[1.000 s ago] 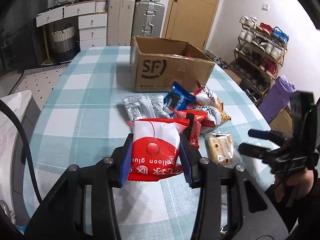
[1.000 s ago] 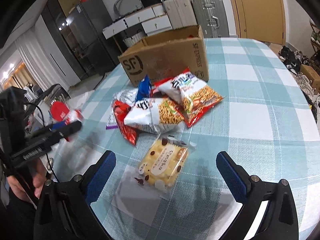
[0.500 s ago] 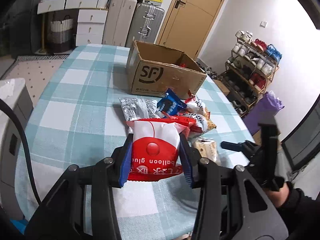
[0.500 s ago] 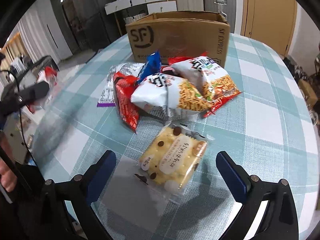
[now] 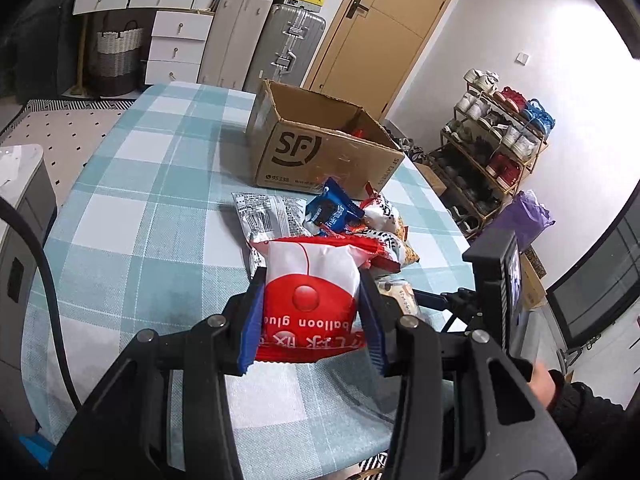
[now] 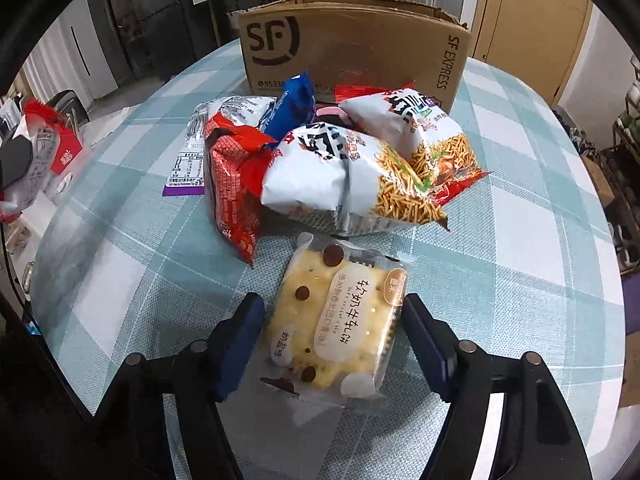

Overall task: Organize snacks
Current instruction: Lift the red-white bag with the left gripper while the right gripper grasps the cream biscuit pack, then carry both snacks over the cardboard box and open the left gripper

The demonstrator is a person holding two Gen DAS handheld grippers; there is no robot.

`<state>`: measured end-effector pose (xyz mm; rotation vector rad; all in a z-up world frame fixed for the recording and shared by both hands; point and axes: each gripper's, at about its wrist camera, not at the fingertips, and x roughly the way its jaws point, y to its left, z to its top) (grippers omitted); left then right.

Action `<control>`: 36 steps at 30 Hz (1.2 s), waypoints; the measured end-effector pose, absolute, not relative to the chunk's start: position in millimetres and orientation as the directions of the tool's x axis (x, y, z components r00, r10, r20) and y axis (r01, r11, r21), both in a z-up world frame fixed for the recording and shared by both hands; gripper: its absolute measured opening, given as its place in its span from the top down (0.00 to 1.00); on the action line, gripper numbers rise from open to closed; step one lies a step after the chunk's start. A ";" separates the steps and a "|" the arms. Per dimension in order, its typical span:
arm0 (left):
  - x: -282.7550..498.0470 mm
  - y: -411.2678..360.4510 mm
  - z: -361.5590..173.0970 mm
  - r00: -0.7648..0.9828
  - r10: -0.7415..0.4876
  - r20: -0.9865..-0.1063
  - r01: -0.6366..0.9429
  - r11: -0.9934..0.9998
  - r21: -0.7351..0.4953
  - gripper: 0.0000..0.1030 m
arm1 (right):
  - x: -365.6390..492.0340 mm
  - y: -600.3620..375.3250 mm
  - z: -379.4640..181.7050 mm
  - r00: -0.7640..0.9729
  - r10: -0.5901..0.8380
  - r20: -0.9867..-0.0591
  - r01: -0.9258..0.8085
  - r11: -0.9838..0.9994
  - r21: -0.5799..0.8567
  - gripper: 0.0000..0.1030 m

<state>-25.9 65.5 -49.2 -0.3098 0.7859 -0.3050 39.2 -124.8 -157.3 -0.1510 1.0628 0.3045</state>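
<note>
The right gripper (image 6: pixel 332 340) has just been closing, its fingers straddling the wrapped cracker cake (image 6: pixel 340 316) without touching yet; the left gripper (image 5: pixel 312 320) clamps the red-and-white packet (image 5: pixel 310 300).

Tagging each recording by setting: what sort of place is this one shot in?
Most likely a lived-in home, a dining or entry area. A table with a checked cloth stands near an open shoe rack, suitcases lined against white drawers, and a wooden interior door.

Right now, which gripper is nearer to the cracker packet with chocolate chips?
Right. The right gripper straddles the cracker packet, its jaws just closing on it. The left gripper is off to the side, shut on a red and white packet.
</note>
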 end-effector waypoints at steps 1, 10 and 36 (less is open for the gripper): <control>-26.1 65.3 -49.3 0.668 -0.379 -0.641 0.152 0.912 -0.381 0.61 | 38.7 -124.8 -156.9 0.451 0.176 -0.875 -0.321 0.947 0.025 0.37; -23.4 64.5 -53.8 0.664 -0.360 -0.655 0.134 0.920 -0.369 0.61 | 37.8 -144.5 -143.6 0.456 0.301 -0.838 -0.300 0.938 0.173 0.41; -8.8 30.3 -46.9 0.655 -0.353 -0.668 0.152 0.927 -0.342 0.61 | -38.4 -204.8 -18.6 0.659 0.490 -0.571 -0.326 0.870 0.371 0.42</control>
